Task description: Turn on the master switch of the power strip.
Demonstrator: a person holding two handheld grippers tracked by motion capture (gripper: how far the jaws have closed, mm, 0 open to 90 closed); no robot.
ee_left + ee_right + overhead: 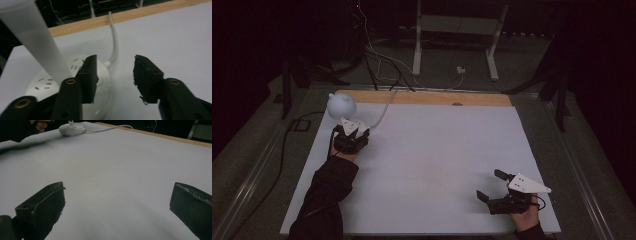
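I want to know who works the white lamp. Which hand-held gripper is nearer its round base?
Left. The left hand-held gripper hangs open right at the lamp base; the right hand-held gripper sits open across the table.

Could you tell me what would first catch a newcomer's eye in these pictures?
The broad white table stands out against the dark room. At its far left corner a white lamp rises from a round base with sockets, its cable running off over the wooden far edge, and the left gripper hovers open right at that base. Near the front right edge, the right gripper rests open over bare surface.
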